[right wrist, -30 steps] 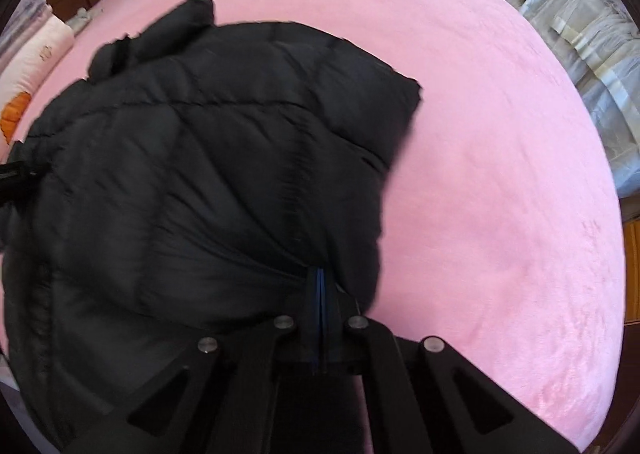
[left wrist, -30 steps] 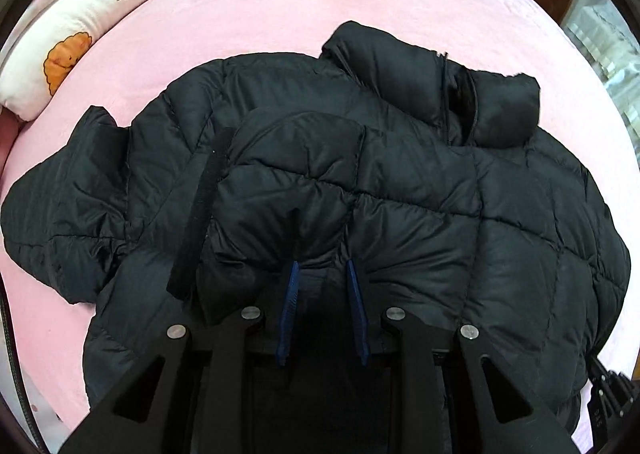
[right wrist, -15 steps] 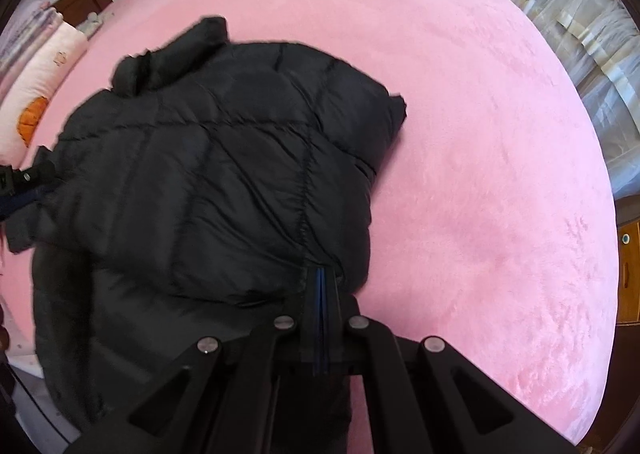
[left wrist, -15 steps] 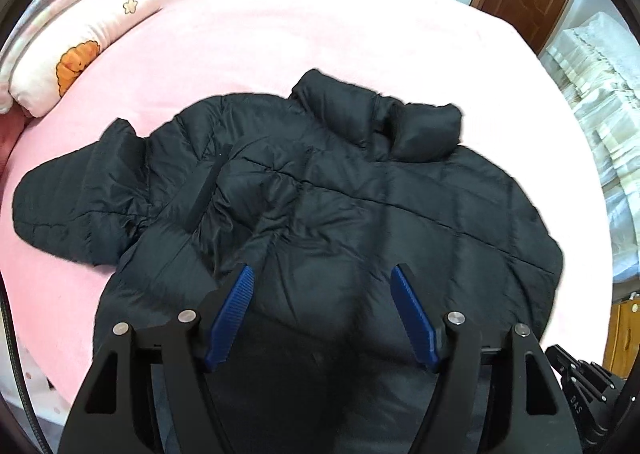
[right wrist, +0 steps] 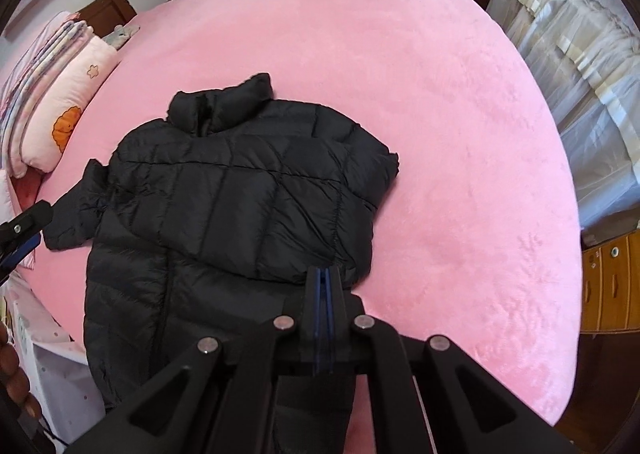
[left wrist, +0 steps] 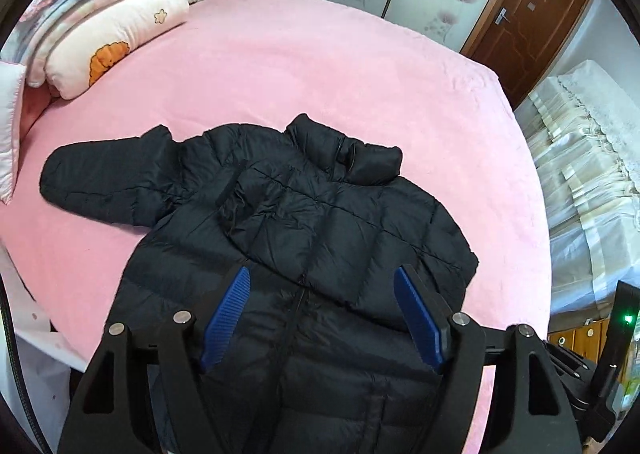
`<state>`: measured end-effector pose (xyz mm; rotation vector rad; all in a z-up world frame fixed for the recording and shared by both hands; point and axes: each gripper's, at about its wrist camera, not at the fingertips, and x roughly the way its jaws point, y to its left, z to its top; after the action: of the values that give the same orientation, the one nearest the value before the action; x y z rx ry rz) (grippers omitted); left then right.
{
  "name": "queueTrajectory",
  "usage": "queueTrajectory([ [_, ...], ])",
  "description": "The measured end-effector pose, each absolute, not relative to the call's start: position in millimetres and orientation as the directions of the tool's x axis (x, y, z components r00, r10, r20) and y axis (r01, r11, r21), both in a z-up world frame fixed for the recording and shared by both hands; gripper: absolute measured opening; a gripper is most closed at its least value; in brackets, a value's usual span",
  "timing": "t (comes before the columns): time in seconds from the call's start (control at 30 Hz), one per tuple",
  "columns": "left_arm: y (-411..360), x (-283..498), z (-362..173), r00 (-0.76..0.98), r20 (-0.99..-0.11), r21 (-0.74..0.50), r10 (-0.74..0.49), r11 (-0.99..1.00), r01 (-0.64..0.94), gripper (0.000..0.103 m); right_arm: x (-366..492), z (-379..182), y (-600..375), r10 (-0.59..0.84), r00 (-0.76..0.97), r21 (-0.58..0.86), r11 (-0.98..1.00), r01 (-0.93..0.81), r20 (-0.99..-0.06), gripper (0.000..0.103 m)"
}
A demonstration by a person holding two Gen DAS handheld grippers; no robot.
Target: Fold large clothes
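Note:
A black puffer jacket lies face up on the pink bed, collar at the far side. One side is folded across its front, and the other sleeve sticks out flat to the left. The hem hangs over the bed's near edge. My left gripper hovers above the jacket's middle, its jaws opening with nothing held between the blue pads. My right gripper is shut, empty, above the folded edge near the hem. The left gripper's tip shows at the right view's left border.
Folded quilts and a pillow are stacked at the bed's far left. A cloth-covered piece of furniture stands to the right, with a wooden cabinet below it. A brown door is at the back right.
Both grippers rose well clear of the jacket. The left jaws went from nearly shut on the folded edge to wide apart, leaving it on the jacket. The right stayed shut.

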<state>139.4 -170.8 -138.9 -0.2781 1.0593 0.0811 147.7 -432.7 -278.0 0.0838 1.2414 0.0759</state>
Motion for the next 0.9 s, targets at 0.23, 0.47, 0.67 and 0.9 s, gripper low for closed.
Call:
queueTrajectory([
  [0.23, -152.6, 119.3, -116.2, 0.479, -0.876, -0.157, -0.062, 0.975, -0.16, 0.074, 133.8, -255.0, -403.8, 0.16, 0.369, 0.144, 0.987, -0.072, -0.916, 0.003],
  [0.47, -103.3, 113.8, -119.4, 0.461, -0.882, -0.151, -0.096, 0.985, -0.085, 0.074, 122.5, -236.8, -357.8, 0.179, 0.421, 0.159, 0.984, -0.081, -0.889, 0.003],
  [0.67, -30.2, 127.1, -119.8, 0.431, -0.886, -0.201, -0.171, 0.979, -0.024, 0.074, 121.7, -228.4, -299.4, 0.121, 0.429, 0.137, 0.991, 0.007, -0.895, 0.003],
  [0.9, 53.4, 145.5, -123.3, 0.443, -0.864, -0.233, -0.238, 0.97, 0.068, 0.076, 136.3, -229.5, -207.9, 0.095, 0.375, 0.129, 0.99, 0.064, -0.922, 0.003],
])
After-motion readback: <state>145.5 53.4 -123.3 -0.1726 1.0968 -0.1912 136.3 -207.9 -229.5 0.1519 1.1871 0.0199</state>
